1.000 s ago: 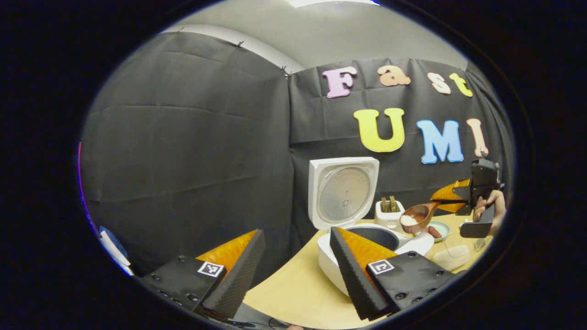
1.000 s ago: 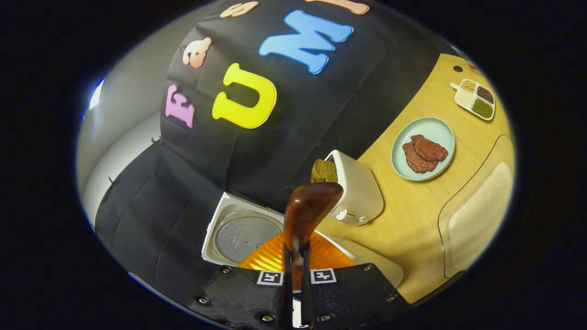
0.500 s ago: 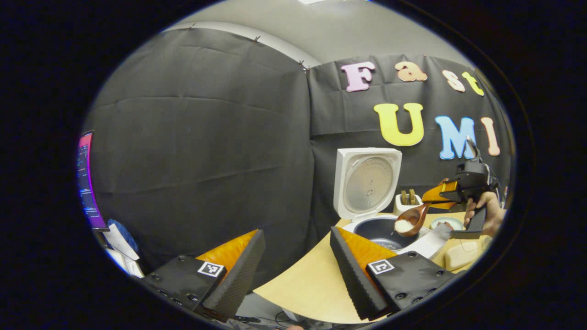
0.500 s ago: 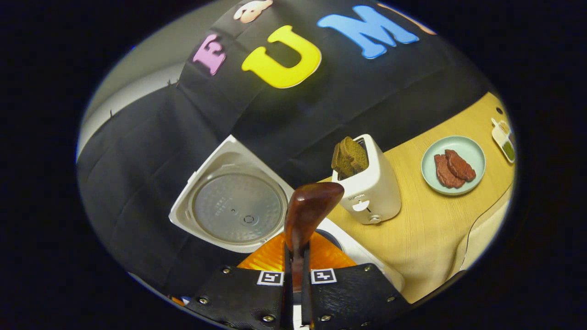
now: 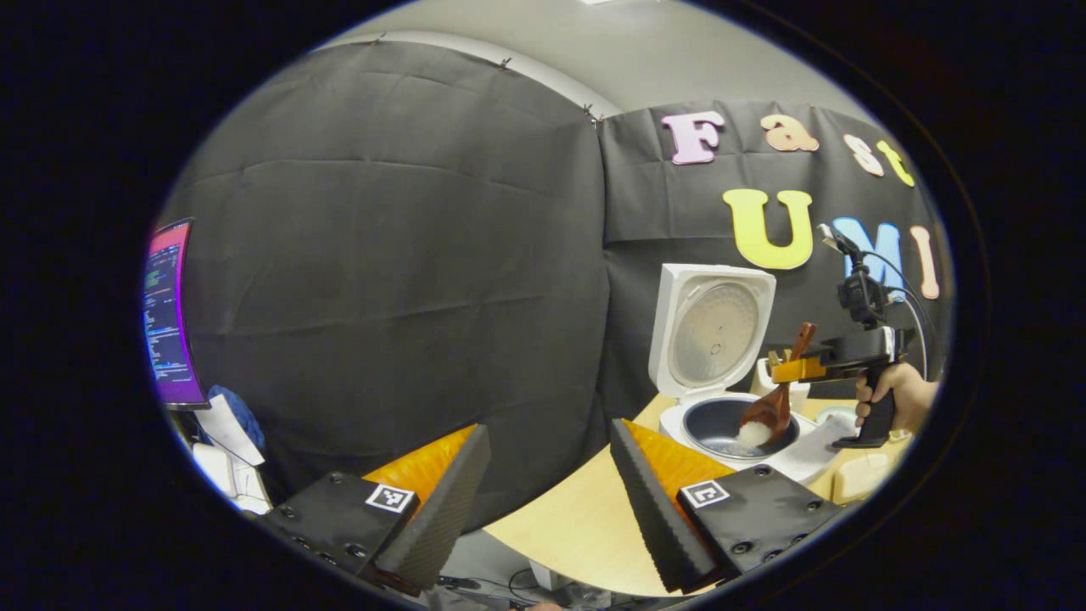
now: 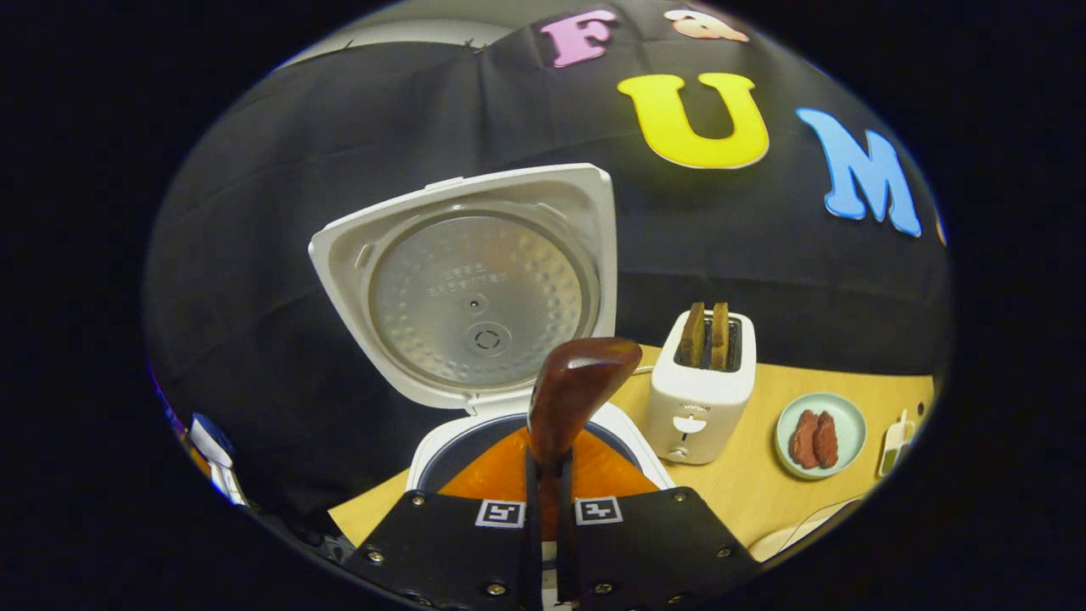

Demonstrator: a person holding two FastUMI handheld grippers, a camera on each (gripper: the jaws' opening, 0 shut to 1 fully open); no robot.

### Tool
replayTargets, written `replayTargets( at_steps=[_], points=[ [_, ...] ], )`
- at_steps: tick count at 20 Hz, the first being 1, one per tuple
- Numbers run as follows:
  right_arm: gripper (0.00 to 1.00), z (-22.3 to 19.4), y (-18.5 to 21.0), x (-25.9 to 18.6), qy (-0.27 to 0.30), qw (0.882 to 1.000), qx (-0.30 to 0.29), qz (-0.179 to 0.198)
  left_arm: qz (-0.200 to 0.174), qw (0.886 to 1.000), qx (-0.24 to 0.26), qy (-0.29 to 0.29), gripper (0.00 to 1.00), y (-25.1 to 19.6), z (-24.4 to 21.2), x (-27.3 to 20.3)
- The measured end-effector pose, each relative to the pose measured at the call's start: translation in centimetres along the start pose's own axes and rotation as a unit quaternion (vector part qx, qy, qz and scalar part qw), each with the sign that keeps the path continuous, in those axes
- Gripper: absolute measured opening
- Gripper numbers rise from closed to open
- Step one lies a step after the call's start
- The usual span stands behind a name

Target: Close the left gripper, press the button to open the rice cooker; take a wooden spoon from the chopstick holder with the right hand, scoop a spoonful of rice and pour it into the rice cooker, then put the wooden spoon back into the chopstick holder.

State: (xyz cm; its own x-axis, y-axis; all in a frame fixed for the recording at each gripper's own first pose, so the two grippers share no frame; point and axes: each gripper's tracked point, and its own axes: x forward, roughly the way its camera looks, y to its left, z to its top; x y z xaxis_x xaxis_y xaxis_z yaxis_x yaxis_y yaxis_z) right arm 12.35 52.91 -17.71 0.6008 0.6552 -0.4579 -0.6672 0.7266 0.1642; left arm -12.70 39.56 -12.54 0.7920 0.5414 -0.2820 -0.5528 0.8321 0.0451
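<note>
While the right gripper (image 6: 543, 475) clamps the stiff, light wooden spoon (image 5: 770, 409) by its handle, loose rice probably slides into the rice cooker (image 5: 731, 424); the left gripper (image 5: 547, 501) stands wide.

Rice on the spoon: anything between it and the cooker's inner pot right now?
Nothing visible. The lid stands open behind the pot, and the wooden spoon, gripped by the right gripper, is tipped bowl-down over the pot's mouth with the rice at its lower edge.

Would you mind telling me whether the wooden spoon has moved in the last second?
Yes. In the left gripper view, the wooden spoon went from beside the rice cooker to over its pot, bowl tipped down.
</note>
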Motion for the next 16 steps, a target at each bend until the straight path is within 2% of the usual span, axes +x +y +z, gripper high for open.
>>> replayTargets(
  at_steps=[3,4,6,11,13,14,16],
  points=[
    [0.07,0.7,0.5,-0.4,-0.007,0.998,-0.062,-0.007,-0.002,1.0,-0.002,-0.002,0.94,-0.1,0.1,-0.2],
    [0.07,0.6,0.5,-0.5,-0.012,0.996,-0.083,-0.01,-0.002,1.0,-0.003,-0.003,0.98,-0.2,0.1,-0.2],
    [0.07,1.3,0.6,-1.0,-0.026,0.992,-0.122,-0.017,-0.004,1.0,-0.004,-0.005,0.94,-0.3,0.3,-0.2],
    [0.07,3.3,0.7,-2.7,-0.069,0.974,-0.211,-0.043,-0.01,1.0,-0.003,-0.012,0.96,-0.6,0.9,-0.4],
    [0.07,5.1,0.9,-3.9,-0.099,0.969,-0.221,-0.043,-0.012,1.0,0.001,-0.018,1.0,-0.8,1.2,-0.3],
    [0.07,5.9,1.1,-4.5,-0.117,0.968,-0.216,-0.043,-0.013,1.0,0.004,-0.019,0.94,-0.8,1.5,-0.4],
    [0.07,7.8,1.4,-6.0,-0.151,0.968,-0.196,-0.039,-0.017,1.0,0.006,-0.025,0.94,-1.1,2.2,-0.3]
  ],
)
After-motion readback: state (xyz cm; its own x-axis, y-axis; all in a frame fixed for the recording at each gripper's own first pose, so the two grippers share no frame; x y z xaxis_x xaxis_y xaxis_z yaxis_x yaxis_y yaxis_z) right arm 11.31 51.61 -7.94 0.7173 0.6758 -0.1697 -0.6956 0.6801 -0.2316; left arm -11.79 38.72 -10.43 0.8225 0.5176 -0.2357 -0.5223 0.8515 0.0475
